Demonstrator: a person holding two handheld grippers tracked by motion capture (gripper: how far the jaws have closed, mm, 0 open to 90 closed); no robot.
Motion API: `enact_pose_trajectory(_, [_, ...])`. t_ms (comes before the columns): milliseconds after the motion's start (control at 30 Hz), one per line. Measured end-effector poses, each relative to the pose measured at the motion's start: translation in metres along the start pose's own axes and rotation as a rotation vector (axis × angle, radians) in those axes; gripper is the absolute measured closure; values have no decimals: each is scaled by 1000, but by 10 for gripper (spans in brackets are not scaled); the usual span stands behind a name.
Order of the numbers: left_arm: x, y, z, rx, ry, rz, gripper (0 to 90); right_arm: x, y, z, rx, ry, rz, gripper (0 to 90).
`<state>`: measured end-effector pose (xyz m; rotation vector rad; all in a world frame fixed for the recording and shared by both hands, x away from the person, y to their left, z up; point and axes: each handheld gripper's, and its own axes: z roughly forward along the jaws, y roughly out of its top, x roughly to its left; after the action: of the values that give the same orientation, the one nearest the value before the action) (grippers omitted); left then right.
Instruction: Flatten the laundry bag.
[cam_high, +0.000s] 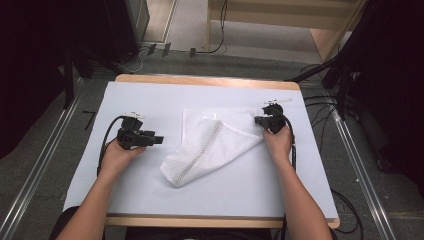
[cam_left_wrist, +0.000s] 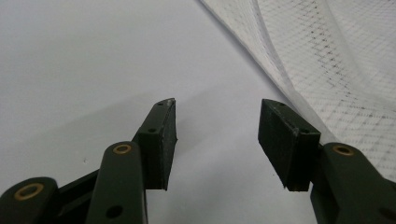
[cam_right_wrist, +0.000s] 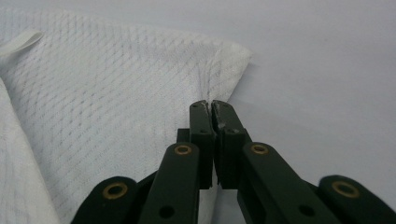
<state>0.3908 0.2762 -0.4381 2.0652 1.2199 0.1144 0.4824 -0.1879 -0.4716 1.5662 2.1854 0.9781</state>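
Observation:
A white mesh cloth (cam_high: 210, 145) lies partly folded in the middle of the white-covered table (cam_high: 150, 100), one flap turned over toward the front. At the cloth's right corner my right gripper (cam_high: 259, 120) is shut on the fabric. In the right gripper view the jaws (cam_right_wrist: 212, 105) pinch the puckered edge of the cloth (cam_right_wrist: 107, 84) close to its corner. My left gripper (cam_high: 159, 140) rests on the table left of the cloth, pointing toward it. Its jaws (cam_left_wrist: 217, 105) stand open with bare table between them, and the cloth (cam_left_wrist: 336, 56) rises just beside the right-hand jaw.
A small white loop tag (cam_right_wrist: 18, 42) sticks out of the cloth's far edge. The table's wooden rim (cam_high: 210, 80) shows at the back and front. Metal rails (cam_high: 40, 165) and cables run along the floor on both sides.

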Motion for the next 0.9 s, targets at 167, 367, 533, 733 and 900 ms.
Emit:
enact_pose_trajectory(167, [-1, 2, 1, -2, -4, 2, 476, 0, 2, -6, -14, 17, 13, 798])
enact_pose_trajectory(367, [-2, 4, 2, -1, -6, 7, 476, 12, 9, -21, -42, 53, -23, 736])
enact_pose_trajectory(533, [-3, 4, 0, -1, -6, 13, 476, 29, 15, -32, -68, 94, -63, 677])
enact_pose_trajectory(733, [-4, 1, -3, -10, -1, 8, 476, 58, 20, -25, -43, 163, -132, 667])
enact_pose_trajectory(900, [-3, -3, -7, -11, 5, 3, 475, 73, 22, -16, -22, 192, -156, 654])
